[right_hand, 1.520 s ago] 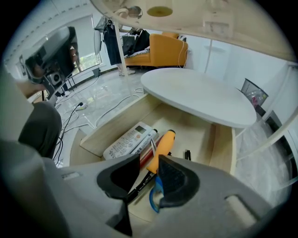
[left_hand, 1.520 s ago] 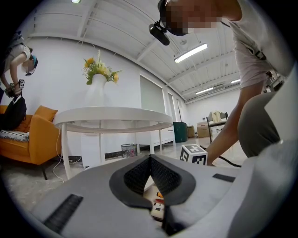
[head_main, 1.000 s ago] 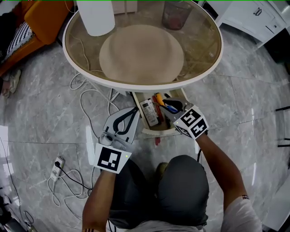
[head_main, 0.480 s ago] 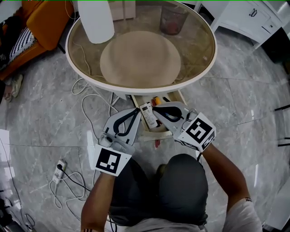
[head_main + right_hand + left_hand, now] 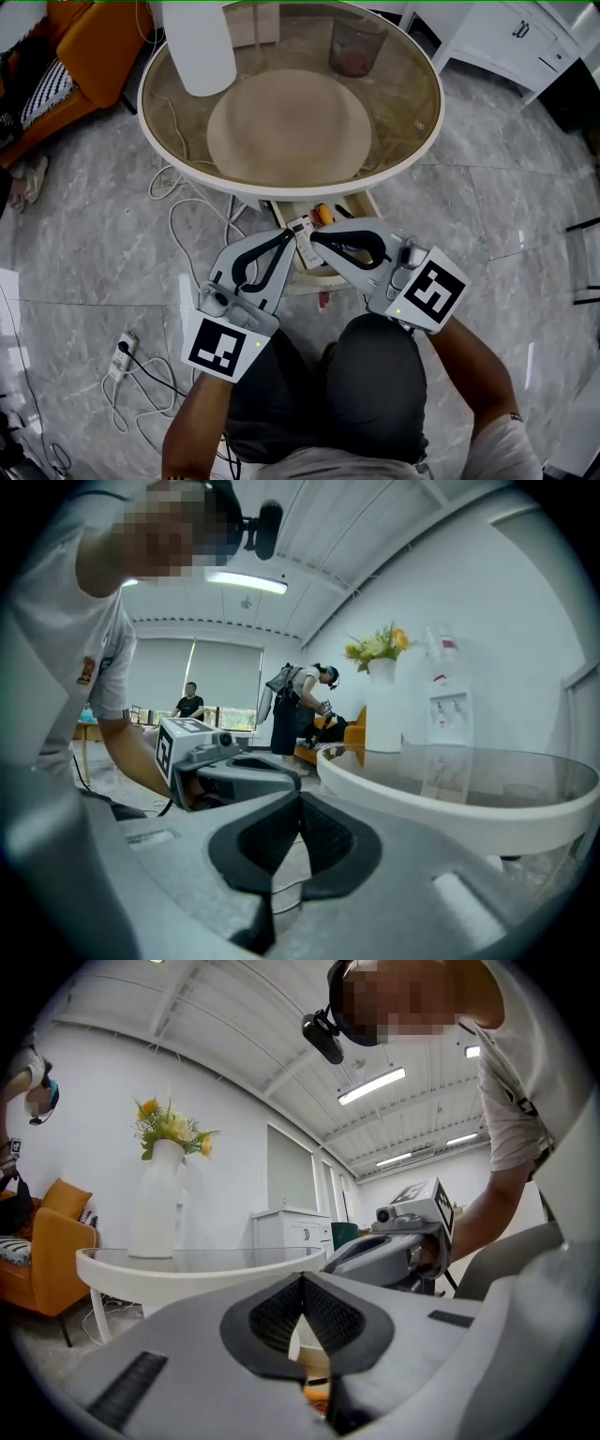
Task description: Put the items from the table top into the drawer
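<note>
The table's point(image 5: 187, 169) white rim curved just ahead of both sets of tips. The open drawer point(image 5: 314, 278) stuck out from under that rim, directly below the jaws. Room there was tight. The left gripper point(image 5: 283, 236) and right gripper point(image 5: 319, 240) angled in toward each other, tips near but apart. The remote point(image 5: 302, 231) lay in the drawer beneath the gap between them, with an orange item point(image 5: 323, 214) just beyond it.

Behind the grippers the wearer's knees point(image 5: 375, 375) closed off the space. Outward of the left gripper, loose cables point(image 5: 178, 216) trailed over the floor. Outward of the right gripper I saw open marble floor point(image 5: 506, 244). A white vase point(image 5: 199, 37) stood on the table's far side, well away from the jaws.

Both forearms reached forward from the body, grippers held about level, marker cubes nearest the wearer. In the left gripper view the jaws were pressed together at the tips, pinching nothing, with the rim about level with them. In the right gripper view I saw the same: pads together, nothing between them, and the rim sweeping past to the right.
</note>
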`<state>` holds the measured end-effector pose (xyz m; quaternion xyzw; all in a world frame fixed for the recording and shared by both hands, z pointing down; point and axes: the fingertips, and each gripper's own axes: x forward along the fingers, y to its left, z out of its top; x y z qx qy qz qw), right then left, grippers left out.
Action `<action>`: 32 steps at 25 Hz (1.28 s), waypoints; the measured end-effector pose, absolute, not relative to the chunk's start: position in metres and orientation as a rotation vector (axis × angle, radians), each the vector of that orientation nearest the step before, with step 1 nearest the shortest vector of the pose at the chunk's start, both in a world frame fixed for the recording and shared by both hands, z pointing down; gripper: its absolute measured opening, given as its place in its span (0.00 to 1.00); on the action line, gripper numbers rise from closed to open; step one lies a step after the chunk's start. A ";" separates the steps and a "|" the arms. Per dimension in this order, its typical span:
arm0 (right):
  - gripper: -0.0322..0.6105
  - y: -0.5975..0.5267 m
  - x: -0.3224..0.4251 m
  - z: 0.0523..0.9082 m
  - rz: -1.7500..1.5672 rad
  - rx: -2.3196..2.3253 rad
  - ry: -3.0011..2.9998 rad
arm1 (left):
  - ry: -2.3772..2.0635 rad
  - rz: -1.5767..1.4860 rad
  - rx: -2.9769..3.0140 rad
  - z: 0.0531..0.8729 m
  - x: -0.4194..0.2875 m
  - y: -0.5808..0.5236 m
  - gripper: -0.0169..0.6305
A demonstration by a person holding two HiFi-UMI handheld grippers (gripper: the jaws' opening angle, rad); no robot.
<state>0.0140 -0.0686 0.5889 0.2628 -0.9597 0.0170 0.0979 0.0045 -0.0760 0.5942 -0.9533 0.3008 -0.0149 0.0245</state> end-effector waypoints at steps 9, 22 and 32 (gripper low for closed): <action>0.05 -0.069 0.020 0.550 0.028 0.783 -2.895 | 0.936 -0.051 -2.954 0.556 0.010 -0.077 0.03; 0.05 -0.074 0.014 0.449 0.043 0.827 -2.895 | 1.010 -0.061 -2.956 0.451 -0.007 -0.084 0.03; 0.05 -0.063 0.011 0.356 0.071 0.815 -2.894 | 1.047 -0.066 -2.954 0.347 -0.012 -0.076 0.03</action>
